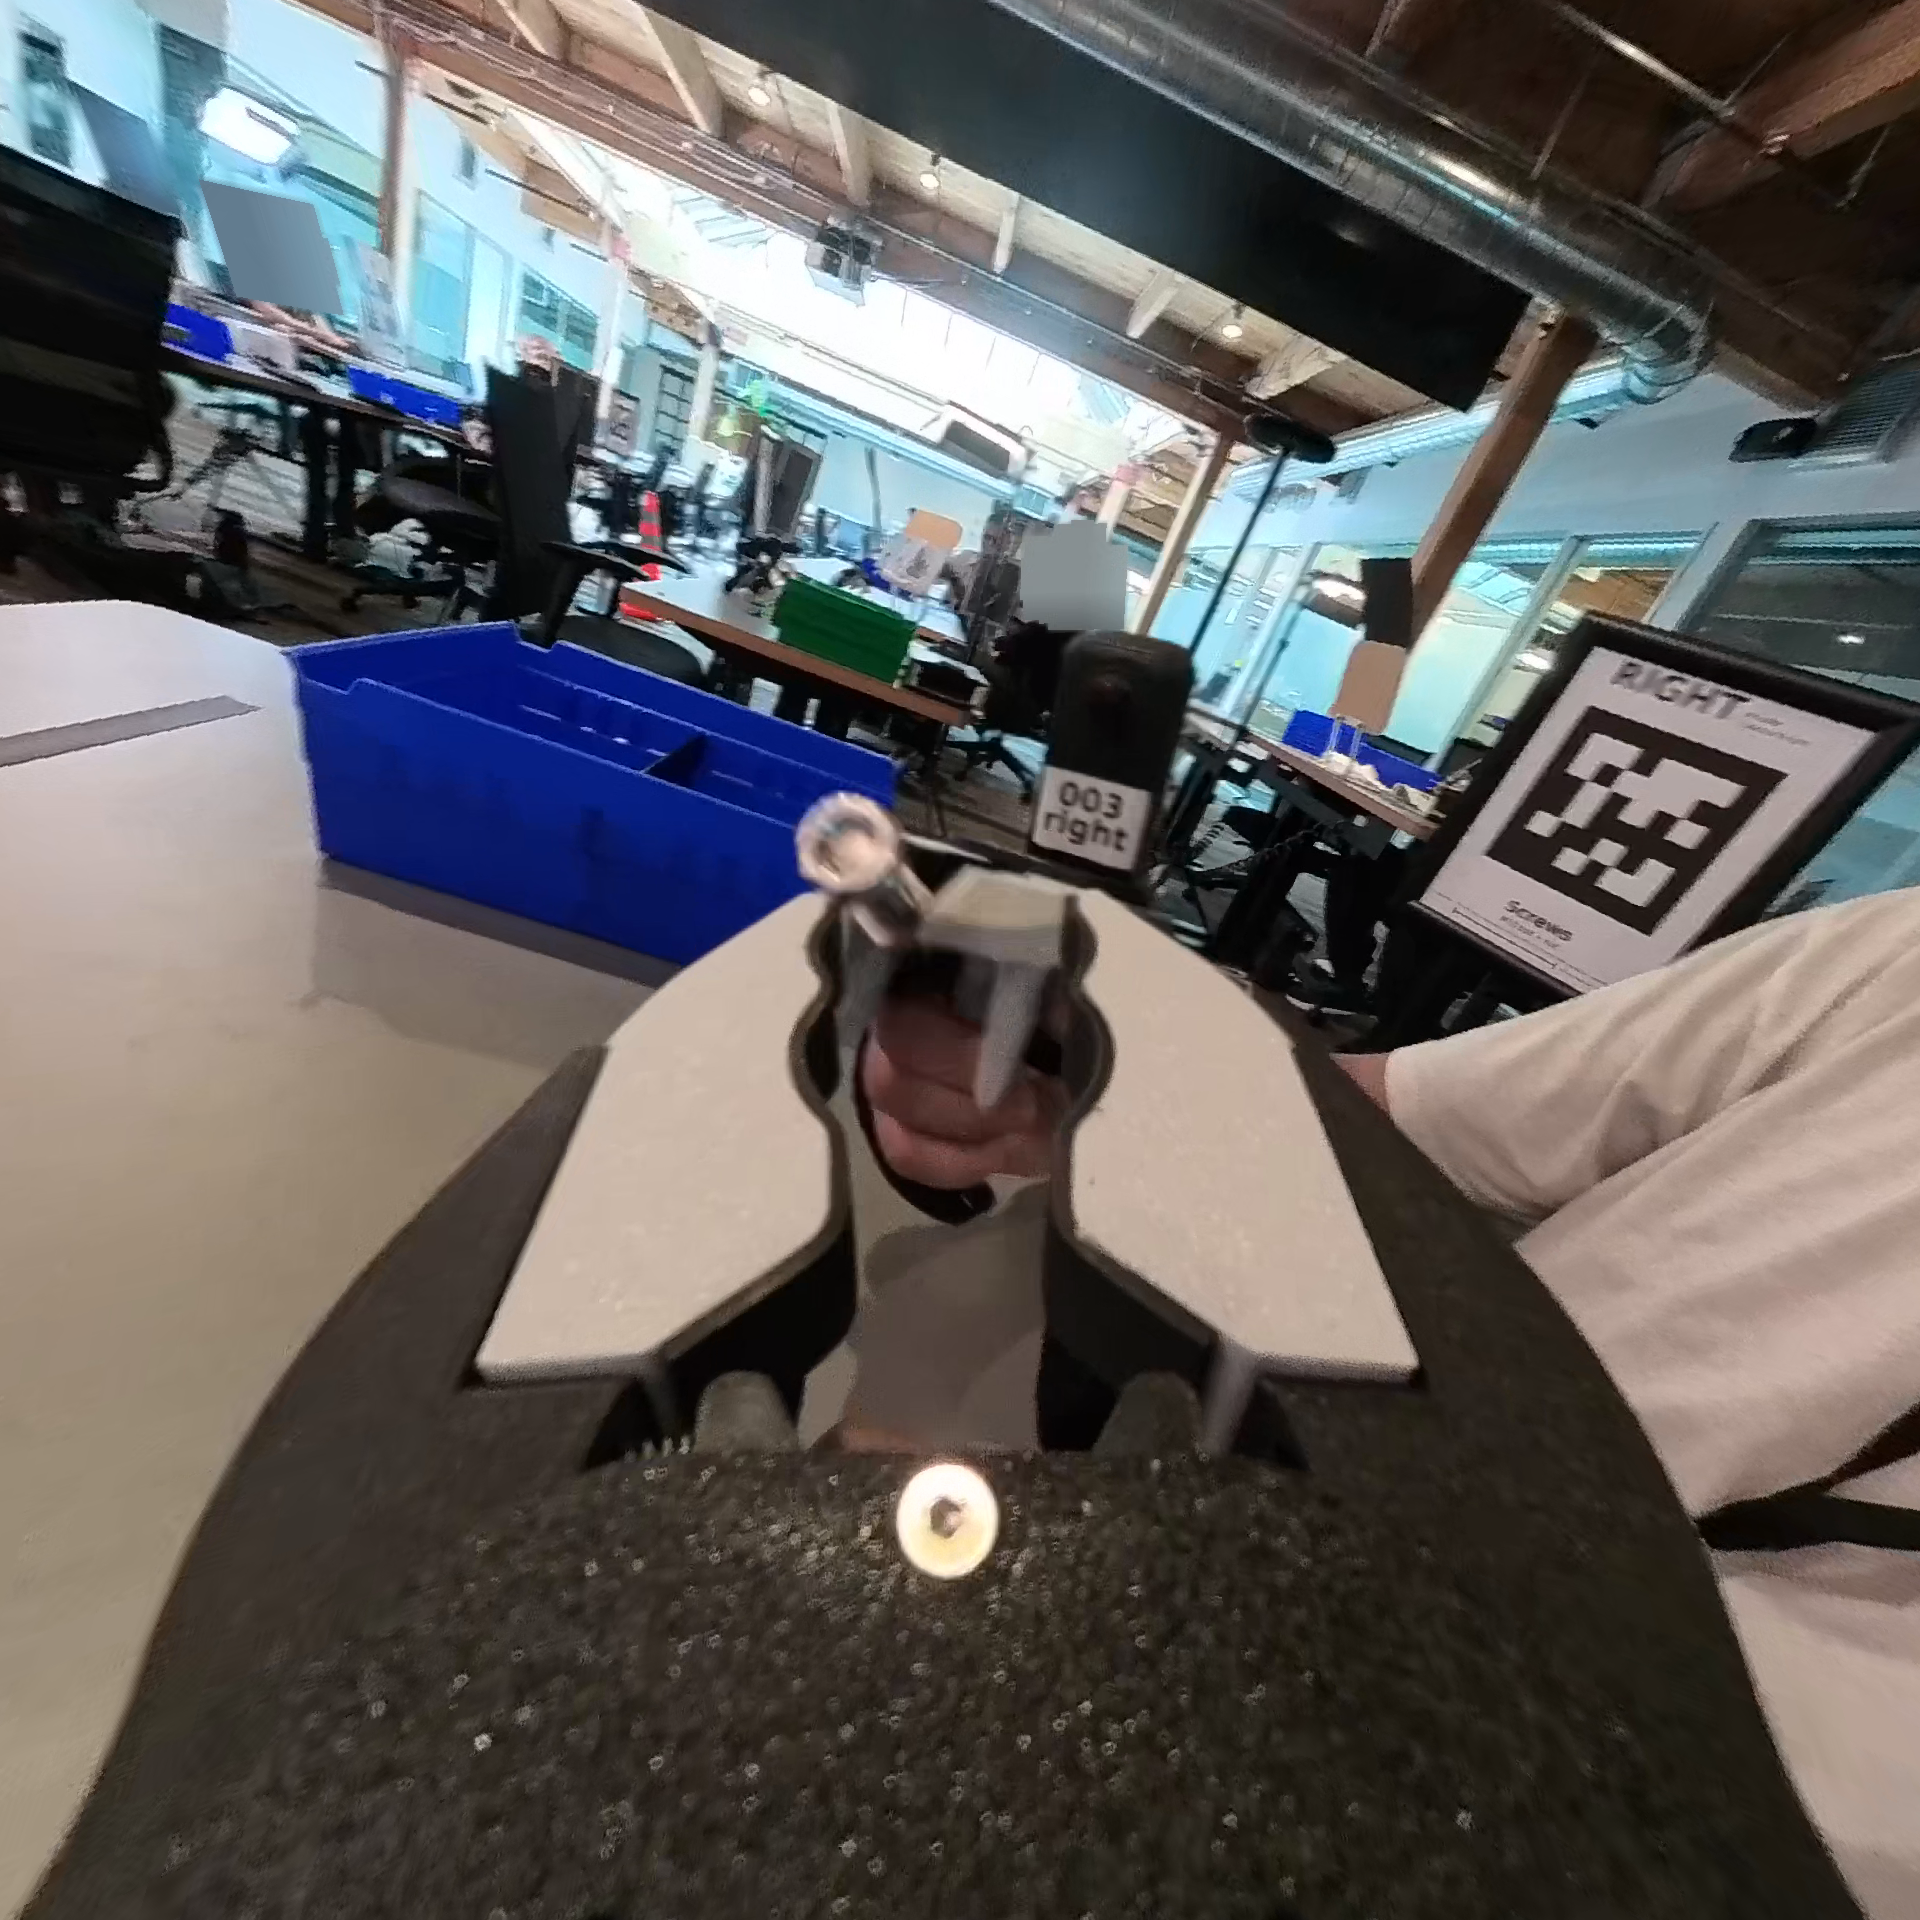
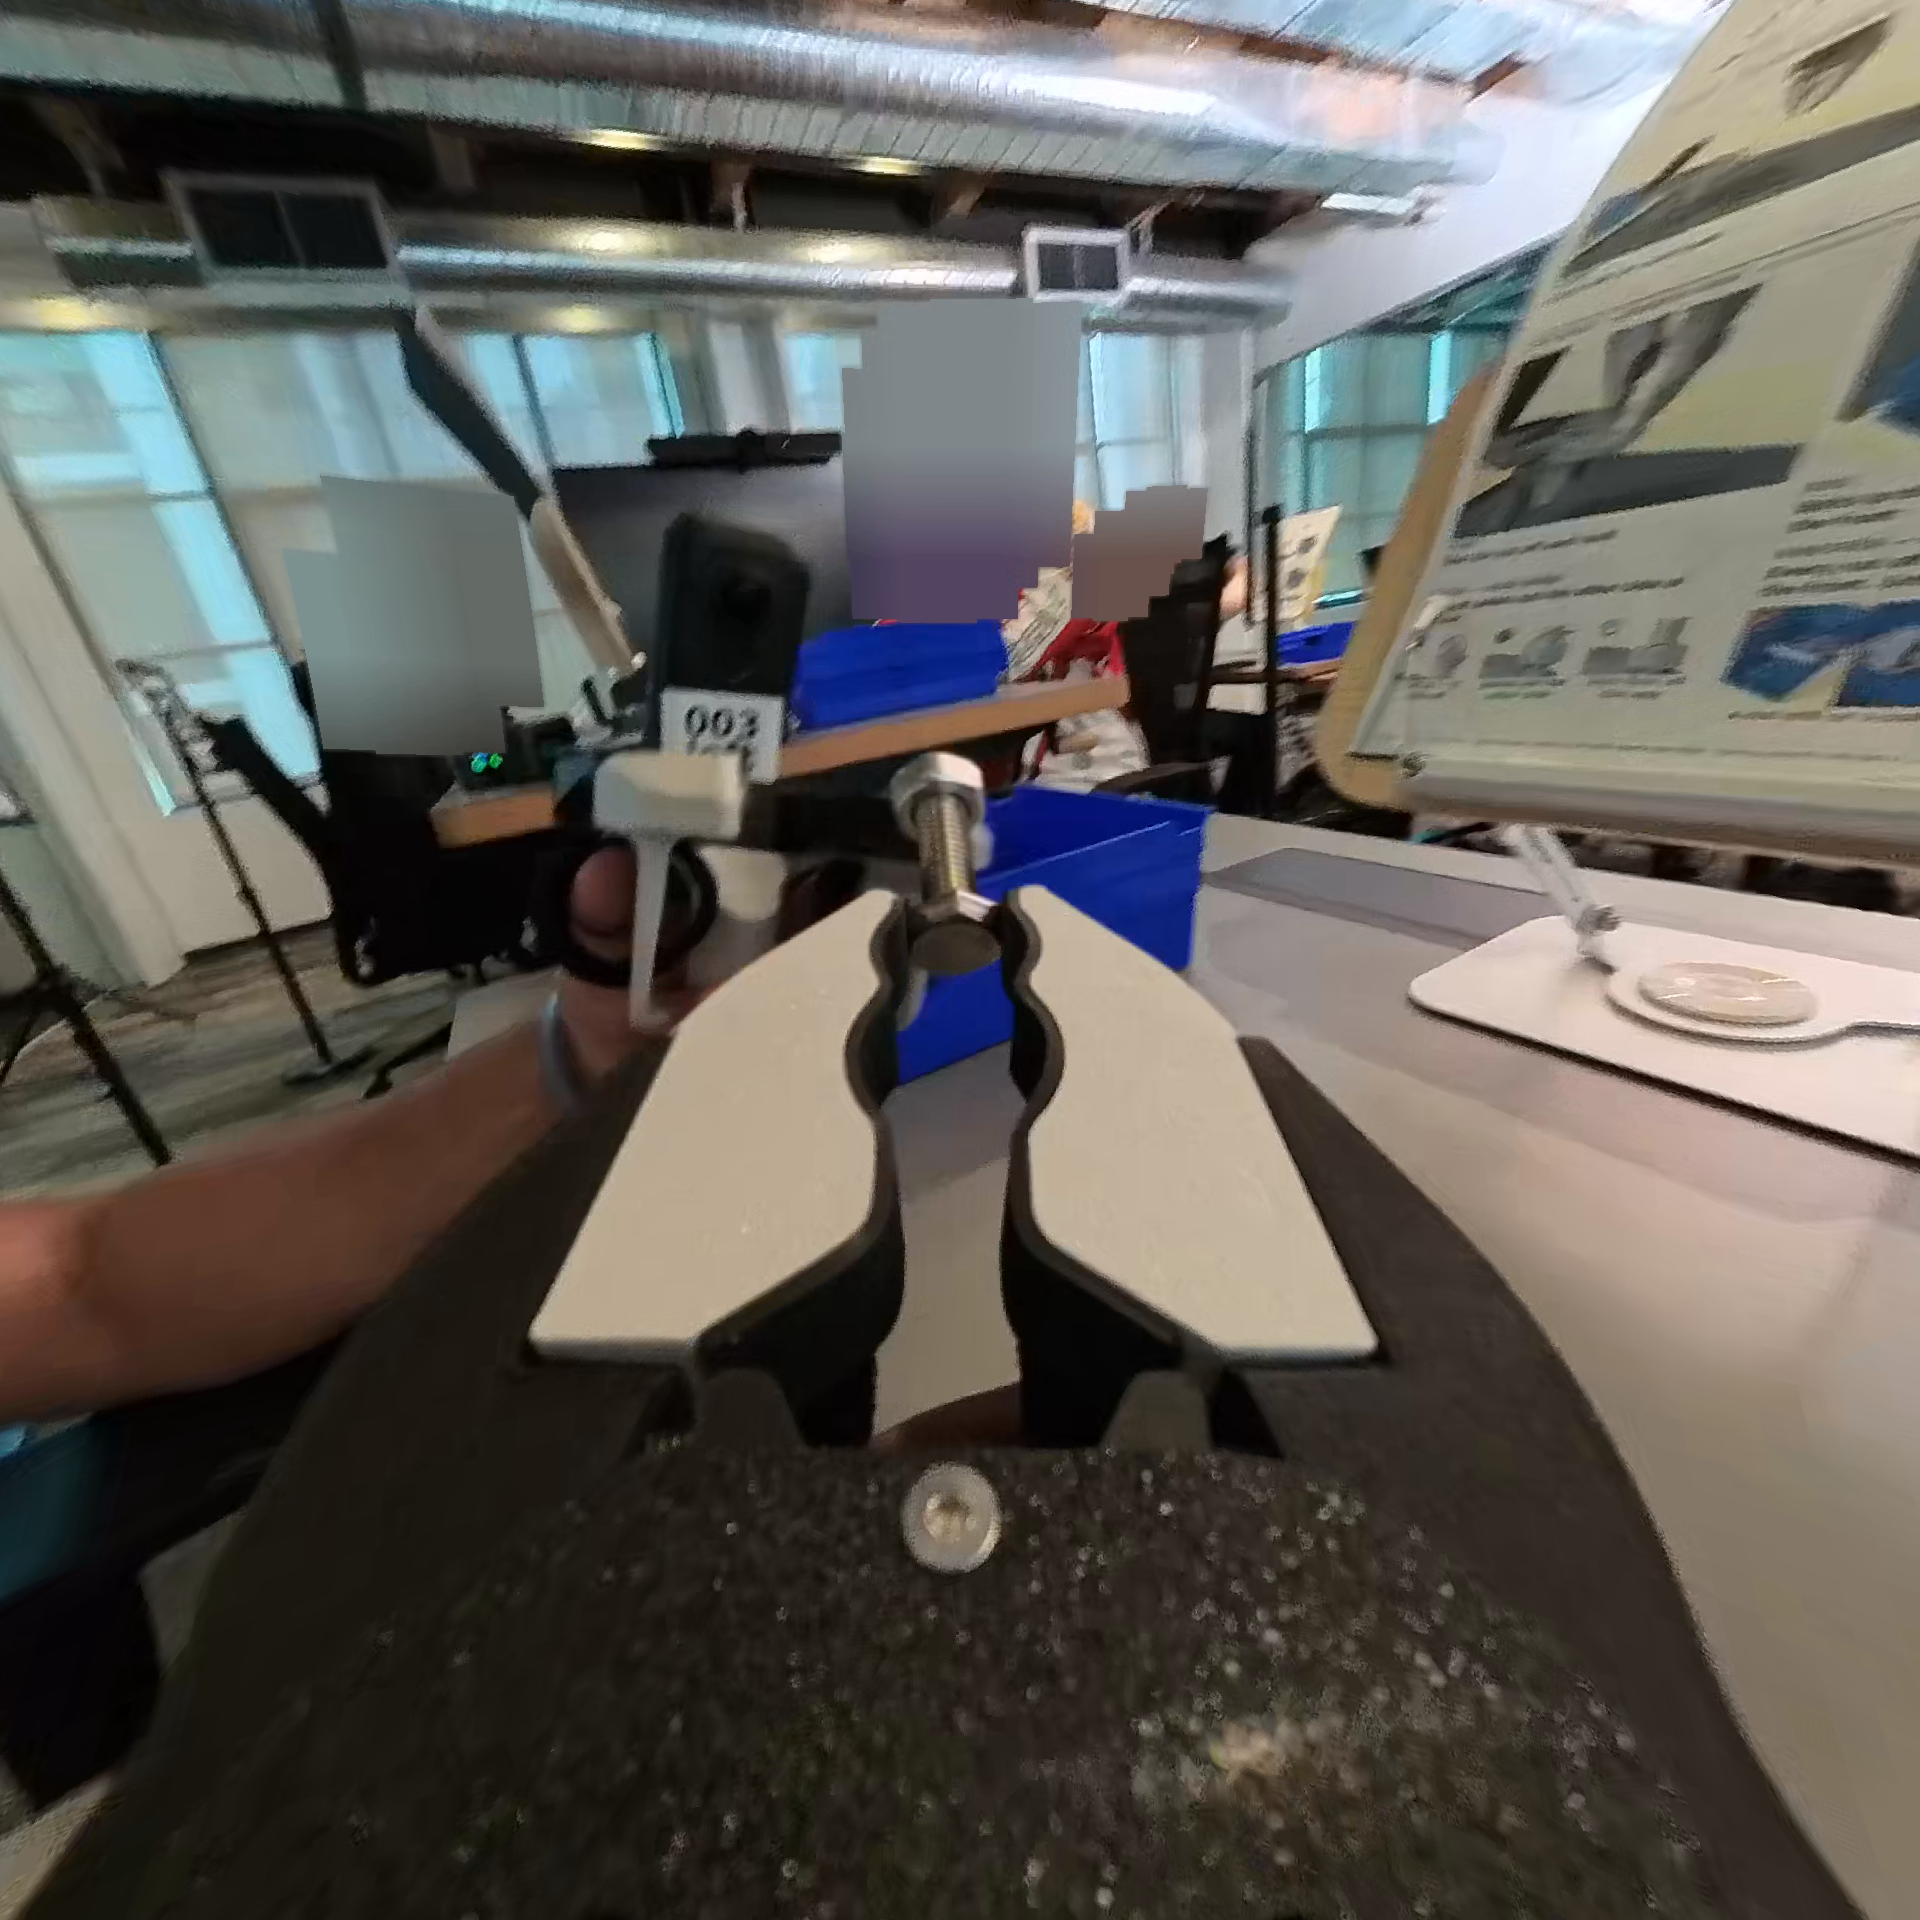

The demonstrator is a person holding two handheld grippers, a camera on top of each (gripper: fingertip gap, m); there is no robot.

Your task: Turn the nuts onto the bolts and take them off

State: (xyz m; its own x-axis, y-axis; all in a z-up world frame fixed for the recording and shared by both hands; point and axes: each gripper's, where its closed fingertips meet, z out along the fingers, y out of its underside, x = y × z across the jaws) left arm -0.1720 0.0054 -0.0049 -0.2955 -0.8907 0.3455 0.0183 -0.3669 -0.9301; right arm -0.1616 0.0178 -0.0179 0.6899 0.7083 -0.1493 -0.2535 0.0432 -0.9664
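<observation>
Held above the desk (image 2: pixel 1558 1195), the right tool (image 2: pixel 951 940) stands clamped on the head of a steel bolt (image 2: pixel 940 847), the left tool (image 1: pixel 940 935) pinching its nut (image 1: pixel 844 840): rigid, smooth metal, likely slippery, best gripped across flats.

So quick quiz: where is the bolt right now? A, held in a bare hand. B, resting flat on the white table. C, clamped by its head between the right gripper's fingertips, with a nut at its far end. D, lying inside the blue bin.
C: the right wrist view shows the right gripper closed on the head of the bolt, with the nut at the far end of its threaded shaft, clear of the blue bin.
</observation>
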